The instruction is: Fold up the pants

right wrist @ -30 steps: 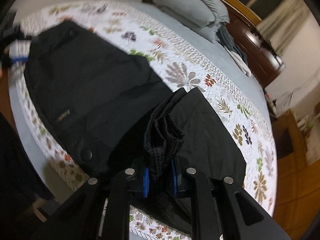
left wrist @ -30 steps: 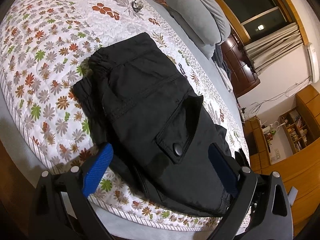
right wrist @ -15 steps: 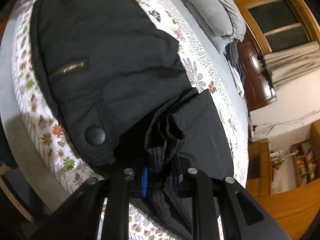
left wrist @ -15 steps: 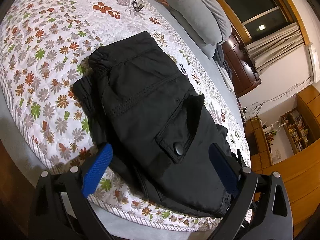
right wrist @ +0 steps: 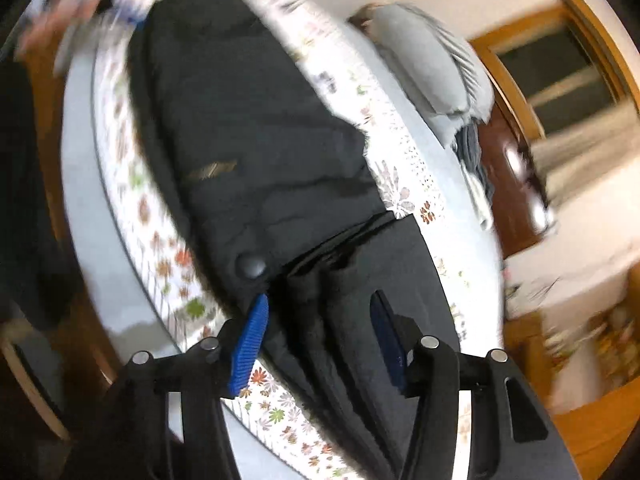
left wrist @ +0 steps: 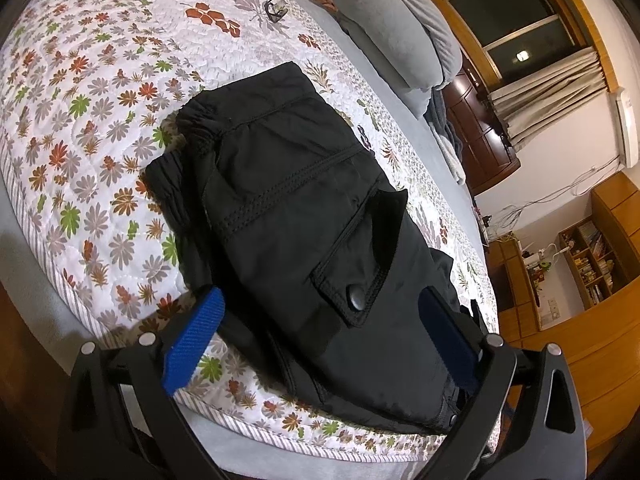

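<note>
Black cargo pants (left wrist: 296, 208) lie folded on the floral quilt (left wrist: 92, 92), waistband at the far left, a snap pocket flap (left wrist: 354, 294) near me. My left gripper (left wrist: 320, 320) is open, its blue pads (left wrist: 192, 340) straddling the near end of the pants without touching. In the blurred right wrist view the pants (right wrist: 248, 152) lie along the bed edge. My right gripper (right wrist: 318, 340) is open around the bunched leg cuffs (right wrist: 320, 292), which rest on the bed.
A grey pillow and blanket (left wrist: 396, 36) lie at the head of the bed. Glasses (left wrist: 276, 10) rest on the quilt beyond the pants. A dark wooden cabinet (left wrist: 480, 136), window and bookshelves (left wrist: 592, 256) stand at the right. The grey mattress edge (left wrist: 280, 452) is just below my fingers.
My right gripper opened and let go of the bunched cuffs, which it held shut before, and swung fast so its view blurs. The left gripper barely moved.
</note>
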`<state>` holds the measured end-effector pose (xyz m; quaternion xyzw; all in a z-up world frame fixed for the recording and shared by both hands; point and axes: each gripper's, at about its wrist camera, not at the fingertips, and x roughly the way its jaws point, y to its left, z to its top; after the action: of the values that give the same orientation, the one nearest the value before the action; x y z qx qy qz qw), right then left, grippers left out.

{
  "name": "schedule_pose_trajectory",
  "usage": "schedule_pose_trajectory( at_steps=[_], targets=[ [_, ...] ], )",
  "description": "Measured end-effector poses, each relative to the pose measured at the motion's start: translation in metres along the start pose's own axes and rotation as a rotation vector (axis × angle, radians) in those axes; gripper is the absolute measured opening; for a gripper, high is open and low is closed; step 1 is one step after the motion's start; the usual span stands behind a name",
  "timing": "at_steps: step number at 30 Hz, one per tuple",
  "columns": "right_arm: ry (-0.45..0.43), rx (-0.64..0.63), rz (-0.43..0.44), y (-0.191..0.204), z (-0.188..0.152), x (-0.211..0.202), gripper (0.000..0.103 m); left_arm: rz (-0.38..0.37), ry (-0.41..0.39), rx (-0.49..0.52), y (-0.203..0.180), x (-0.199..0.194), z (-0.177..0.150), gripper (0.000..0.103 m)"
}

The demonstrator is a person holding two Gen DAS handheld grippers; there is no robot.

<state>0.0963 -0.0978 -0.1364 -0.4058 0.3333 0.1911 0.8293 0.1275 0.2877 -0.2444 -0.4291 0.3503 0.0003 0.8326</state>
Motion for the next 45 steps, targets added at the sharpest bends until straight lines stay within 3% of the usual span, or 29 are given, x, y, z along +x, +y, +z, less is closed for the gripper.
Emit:
schedule_pose_trajectory(
  at_steps=[2, 5, 10, 12, 14, 19, 20, 21, 25, 27, 33, 36, 40, 45],
  targets=[
    [0.029, 0.136, 0.051, -0.036, 0.006, 0.011, 0.053, 0.001, 0.000, 0.000, 0.000, 0.000, 0.000, 0.097],
    [0.087, 0.206, 0.029, -0.060, 0.006, 0.037, 0.053, 0.008, 0.003, 0.007, 0.001, -0.001, 0.000, 0.098],
    [0.151, 0.167, 0.060, -0.048, 0.004, 0.066, 0.050, 0.004, 0.007, 0.005, 0.001, -0.001, 0.000, 0.098],
    [0.161, 0.140, 0.069, -0.038, 0.004, 0.069, 0.039, 0.001, 0.006, 0.001, 0.000, 0.000, 0.000, 0.098],
    [0.163, 0.125, 0.069, -0.033, 0.004, 0.068, 0.038, 0.004, 0.006, 0.004, 0.000, 0.000, 0.000, 0.098],
    [0.192, 0.078, 0.148, -0.042, 0.008, 0.062, 0.038, -0.018, -0.009, -0.013, 0.003, -0.015, 0.001, 0.098],
    [0.195, 0.077, 0.178, -0.051, 0.013, 0.059, 0.046, -0.024, -0.028, -0.038, 0.006, -0.023, 0.000, 0.098],
    [0.188, 0.086, 0.208, -0.062, 0.022, 0.054, 0.053, -0.016, -0.041, -0.054, 0.009, -0.028, 0.000, 0.098],
    [0.147, 0.105, 0.365, -0.093, 0.074, 0.043, 0.065, -0.009, -0.071, -0.148, 0.023, -0.044, 0.001, 0.098],
    [0.138, 0.118, 0.509, -0.104, 0.112, 0.048, 0.069, -0.012, -0.076, -0.194, 0.028, -0.048, 0.003, 0.098],
    [0.122, 0.072, 0.882, -0.088, 0.213, 0.077, 0.077, 0.004, -0.058, -0.234, 0.030, -0.041, 0.011, 0.098],
    [0.173, 0.020, 1.036, -0.066, 0.266, 0.104, 0.082, 0.034, -0.054, -0.286, 0.035, -0.032, 0.016, 0.098],
    [0.237, -0.054, 1.147, -0.032, 0.318, 0.130, 0.090, 0.024, -0.035, -0.365, 0.047, -0.022, 0.018, 0.098],
    [0.315, -0.149, 1.169, 0.013, 0.369, 0.174, 0.090, 0.019, -0.019, -0.414, 0.055, -0.014, 0.023, 0.100]
  ],
)
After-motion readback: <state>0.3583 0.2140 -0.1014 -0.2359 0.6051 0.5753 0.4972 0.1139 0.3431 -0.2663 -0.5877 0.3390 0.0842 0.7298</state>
